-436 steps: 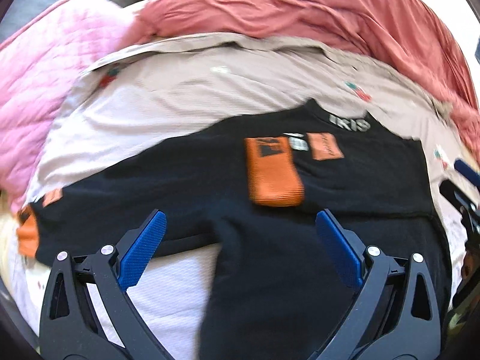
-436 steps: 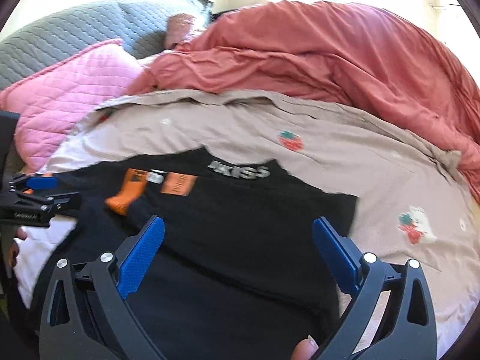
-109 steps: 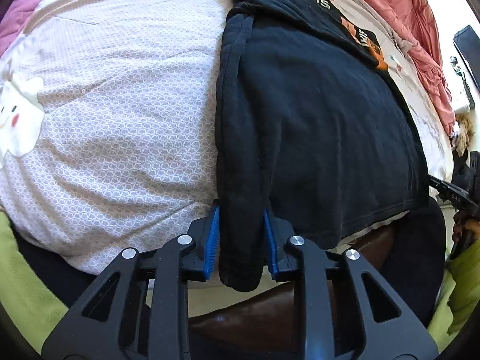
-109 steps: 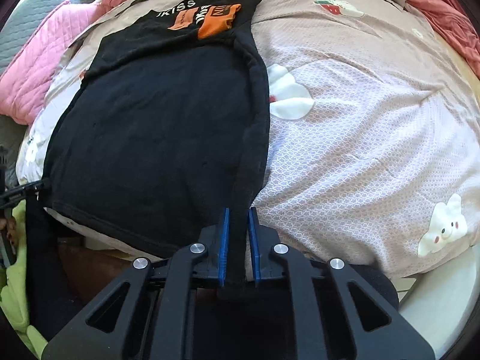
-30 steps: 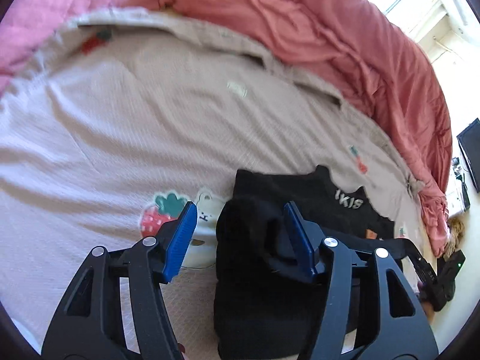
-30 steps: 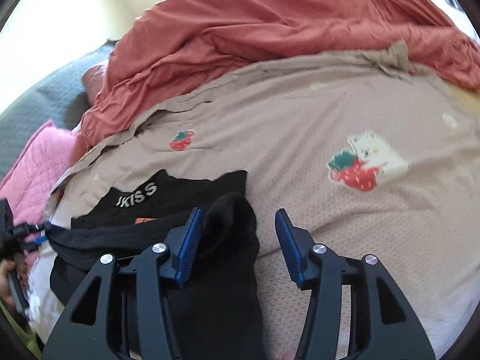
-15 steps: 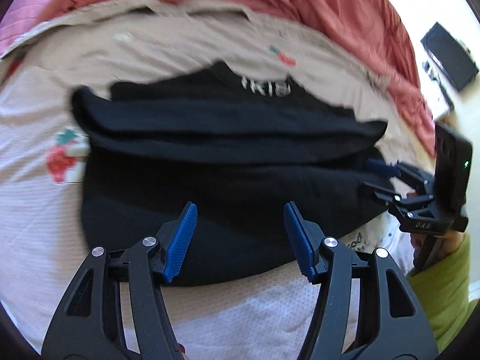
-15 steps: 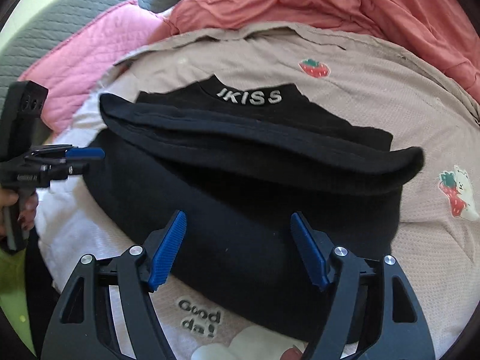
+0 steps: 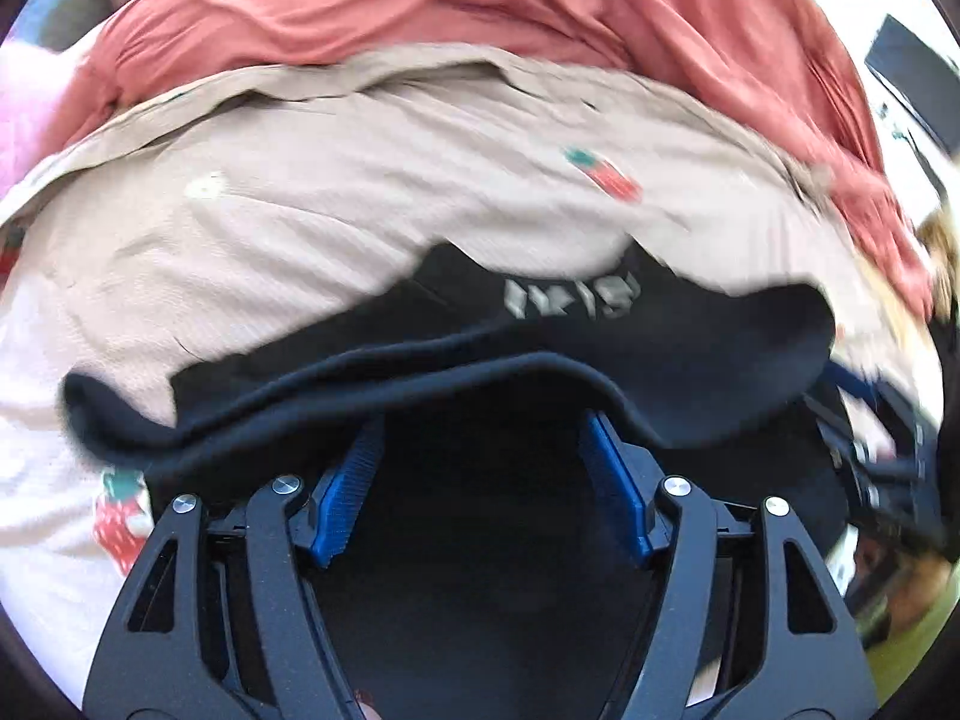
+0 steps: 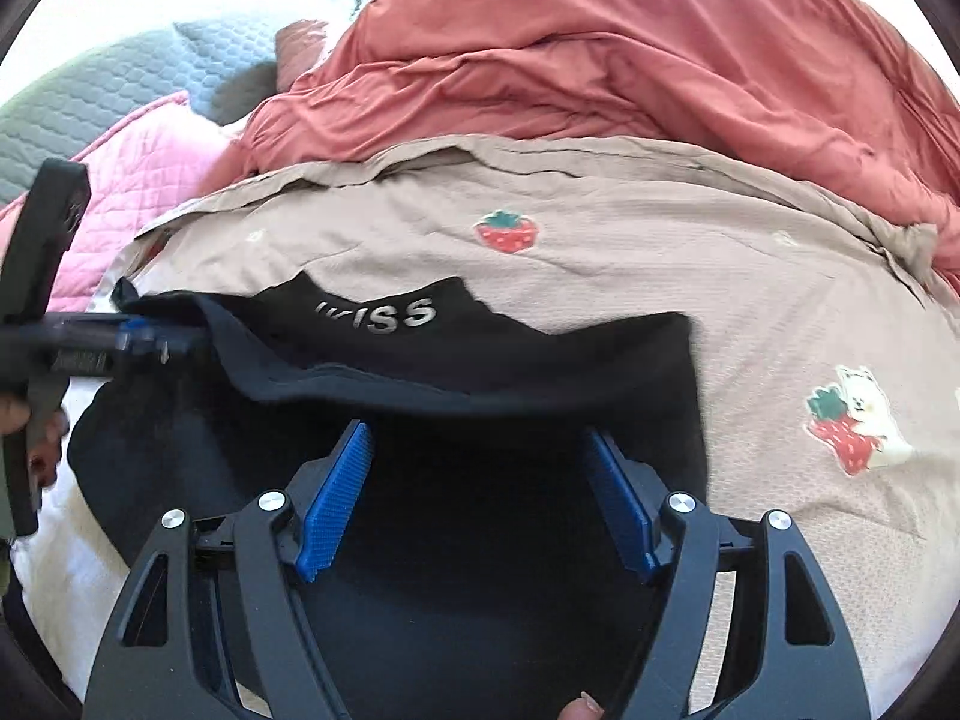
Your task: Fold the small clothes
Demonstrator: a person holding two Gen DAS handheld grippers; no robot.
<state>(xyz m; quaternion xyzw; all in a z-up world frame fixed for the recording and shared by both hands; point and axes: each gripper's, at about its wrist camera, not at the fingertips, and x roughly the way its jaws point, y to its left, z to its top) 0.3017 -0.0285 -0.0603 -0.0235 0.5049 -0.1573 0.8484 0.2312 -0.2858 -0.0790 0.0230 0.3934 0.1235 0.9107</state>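
Observation:
A black shirt [image 10: 540,360] lies folded on the bed, its hem doubled up to just below the lettered collar [image 10: 384,315]. My right gripper [image 10: 480,462] hovers open over the folded cloth, its blue pads [image 10: 336,498] apart and pressing on nothing. In the left wrist view my left gripper [image 9: 483,450] is low over the same shirt [image 9: 690,354]. Its jaws are opening, with black cloth lying under and between them but not pinched. The doubled edge hides its fingertips. From the right wrist view the left gripper [image 10: 120,336] sits at the fold's left end.
The shirt rests on a beige sheet [image 10: 660,240] printed with strawberries and bears. A red duvet [image 10: 630,60] is heaped behind, with pink [image 10: 132,168] and grey [image 10: 90,96] pillows at the back left. A person's hand [image 10: 24,426] holds the left gripper.
Both grippers let go of the hem after carrying it up to the collar. They have since drawn in low over the fold, and the left jaws stand wider.

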